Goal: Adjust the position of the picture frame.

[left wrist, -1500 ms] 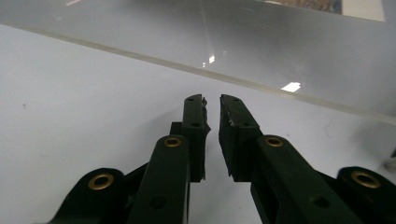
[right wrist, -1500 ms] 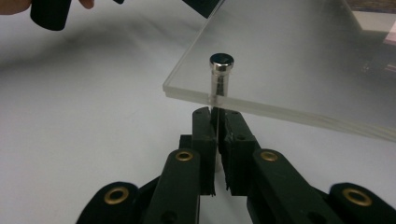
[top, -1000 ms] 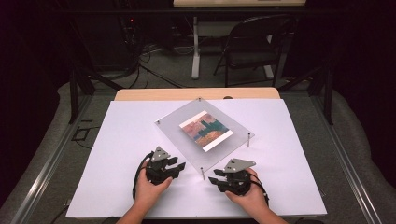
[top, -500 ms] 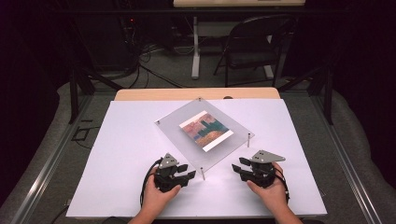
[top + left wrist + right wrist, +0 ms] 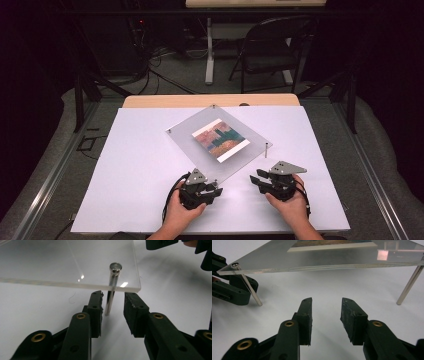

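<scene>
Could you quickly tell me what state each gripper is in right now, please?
Left gripper: open, jaws either side of the metal leg at the acrylic frame's near corner, not clamped.
Right gripper: open, holding nothing.

No text, label, brand, number or sign can be read anywhere on the table

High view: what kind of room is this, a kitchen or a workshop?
Probably a lab or recording studio, not a kitchen. A white-covered table stands in a dark-curtained space, loose cables run over the floor behind it by a folding chair, and the only thing set out is a clear acrylic picture frame.
</scene>
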`<act>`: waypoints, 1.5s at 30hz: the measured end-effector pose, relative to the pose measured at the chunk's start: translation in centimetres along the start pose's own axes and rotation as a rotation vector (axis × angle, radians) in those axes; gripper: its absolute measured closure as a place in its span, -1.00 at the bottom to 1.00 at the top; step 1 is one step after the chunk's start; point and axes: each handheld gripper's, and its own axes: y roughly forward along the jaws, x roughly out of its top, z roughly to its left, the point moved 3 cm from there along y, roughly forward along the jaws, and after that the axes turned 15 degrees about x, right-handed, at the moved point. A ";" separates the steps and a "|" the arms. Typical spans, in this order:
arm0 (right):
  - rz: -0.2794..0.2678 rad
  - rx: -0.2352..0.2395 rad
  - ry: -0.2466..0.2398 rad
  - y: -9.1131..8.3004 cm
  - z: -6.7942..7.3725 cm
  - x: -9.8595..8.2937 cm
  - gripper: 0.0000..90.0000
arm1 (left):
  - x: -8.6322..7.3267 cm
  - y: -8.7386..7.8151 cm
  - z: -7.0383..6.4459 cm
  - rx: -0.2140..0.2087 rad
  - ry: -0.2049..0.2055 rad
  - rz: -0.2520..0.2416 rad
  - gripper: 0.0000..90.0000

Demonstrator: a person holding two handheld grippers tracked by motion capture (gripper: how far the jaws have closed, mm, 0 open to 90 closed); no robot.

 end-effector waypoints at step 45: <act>0.047 -0.065 0.037 4.4 -6.9 2.2 0.89 | -0.9 -2.3 3.2 0.120 -0.096 -0.005 0.89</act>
